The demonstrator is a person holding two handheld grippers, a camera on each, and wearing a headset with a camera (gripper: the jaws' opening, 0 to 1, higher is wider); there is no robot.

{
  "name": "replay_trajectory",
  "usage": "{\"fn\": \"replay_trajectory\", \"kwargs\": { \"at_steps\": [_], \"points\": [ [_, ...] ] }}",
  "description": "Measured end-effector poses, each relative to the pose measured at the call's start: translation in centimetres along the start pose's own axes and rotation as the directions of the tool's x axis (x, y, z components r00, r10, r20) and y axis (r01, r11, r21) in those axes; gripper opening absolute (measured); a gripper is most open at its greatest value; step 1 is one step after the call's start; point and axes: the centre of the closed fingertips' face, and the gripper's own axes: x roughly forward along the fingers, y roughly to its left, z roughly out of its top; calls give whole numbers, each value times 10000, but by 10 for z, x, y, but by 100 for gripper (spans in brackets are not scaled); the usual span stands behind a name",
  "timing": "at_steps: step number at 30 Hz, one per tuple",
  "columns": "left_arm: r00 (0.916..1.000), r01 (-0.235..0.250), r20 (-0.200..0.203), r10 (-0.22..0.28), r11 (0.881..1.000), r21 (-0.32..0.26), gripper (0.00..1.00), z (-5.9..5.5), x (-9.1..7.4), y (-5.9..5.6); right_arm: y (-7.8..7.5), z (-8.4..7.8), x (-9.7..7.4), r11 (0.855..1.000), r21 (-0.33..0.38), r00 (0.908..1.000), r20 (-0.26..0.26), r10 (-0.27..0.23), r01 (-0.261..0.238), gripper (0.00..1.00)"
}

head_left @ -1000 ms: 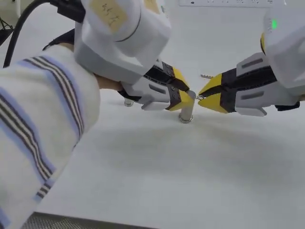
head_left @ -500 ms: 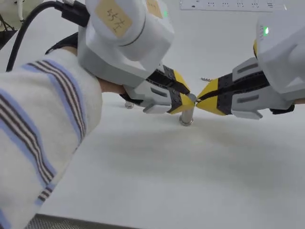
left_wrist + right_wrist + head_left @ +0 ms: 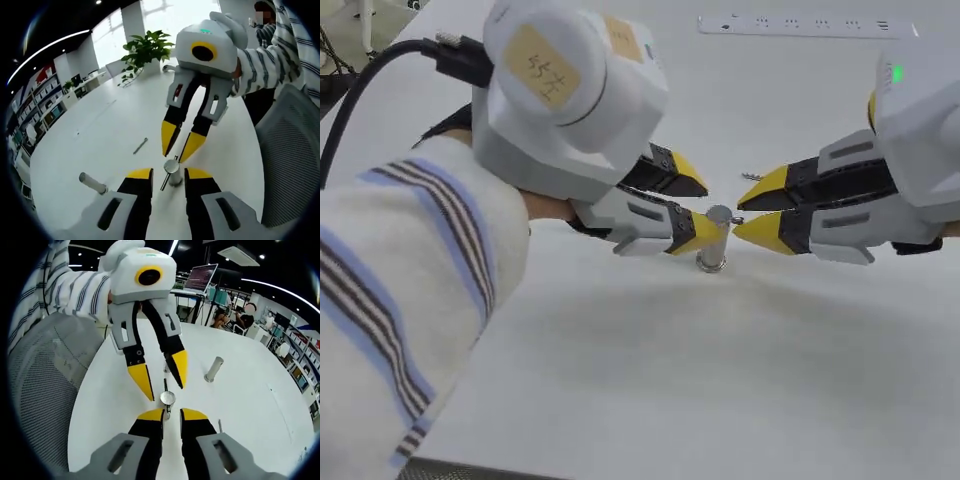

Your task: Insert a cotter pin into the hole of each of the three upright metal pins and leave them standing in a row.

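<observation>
An upright metal pin [image 3: 714, 238] stands on the white table between both grippers. A thin cotter pin [image 3: 164, 181] sits through its top and sticks out on the left gripper's side. My left gripper [image 3: 700, 205] is open, its yellow tips straddling the pin's top without touching. My right gripper [image 3: 756, 208] faces it from the right, also open, tips just clear of the pin. A second metal pin [image 3: 93, 183] stands apart to the left, also seen as the second metal pin [image 3: 214, 369]. One loose cotter pin [image 3: 140, 145] lies on the table behind.
A white power strip [image 3: 805, 25] lies along the table's far edge. The person's striped sleeve [image 3: 400, 300] fills the near left. A mesh chair [image 3: 290, 150] stands beside the table, and a potted plant [image 3: 150, 47] at its far end.
Both grippers were shut at the metal pin's top and have opened. The right gripper has let go of the cotter pin, which stays in the metal pin. The head camera has shifted slightly.
</observation>
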Motion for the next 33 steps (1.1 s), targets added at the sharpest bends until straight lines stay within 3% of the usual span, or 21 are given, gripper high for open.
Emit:
{"fn": "replay_trajectory", "kwargs": {
  "at_steps": [3,5,8,12,15,21,24,27,33],
  "points": [
    [9987,-289,404,302,9990,-340,32,-1,-11,2,3,6,-1,9972,746,9968,801,16,-76,15],
    [9893,-875,1072,986,9908,-1035,39,1,-24,14,3,4,-1,9947,1028,9954,957,-53,-46,18],
    [9759,-1436,1405,1670,9761,-1631,46,-4,-43,27,6,2,2,9891,1462,9924,1230,-24,-158,23],
    [9607,-2082,1376,2410,9537,-2171,61,-22,-64,42,11,6,7,9833,1790,9869,1611,39,-331,24],
    [9529,-2383,1244,2768,9363,-2581,70,-31,-75,47,12,6,11,9821,1846,9839,1787,39,-374,24],
    [9475,-2445,1289,2928,9226,-2984,86,-45,-87,39,13,4,20,9809,1900,9811,1935,51,-426,23],
    [9441,-2485,1262,3047,9088,-3351,95,-53,-90,35,14,1,22,9795,1963,9825,1863,73,-445,23],
    [9481,-2330,1200,2944,9002,-3680,98,-58,-88,27,15,-2,24,9780,2025,9826,1852,118,-499,22],
    [9558,-2198,983,2771,8954,-3871,99,-69,-85,14,14,-7,29,9752,2138,9813,1917,152,-569,20]
  ]
}}
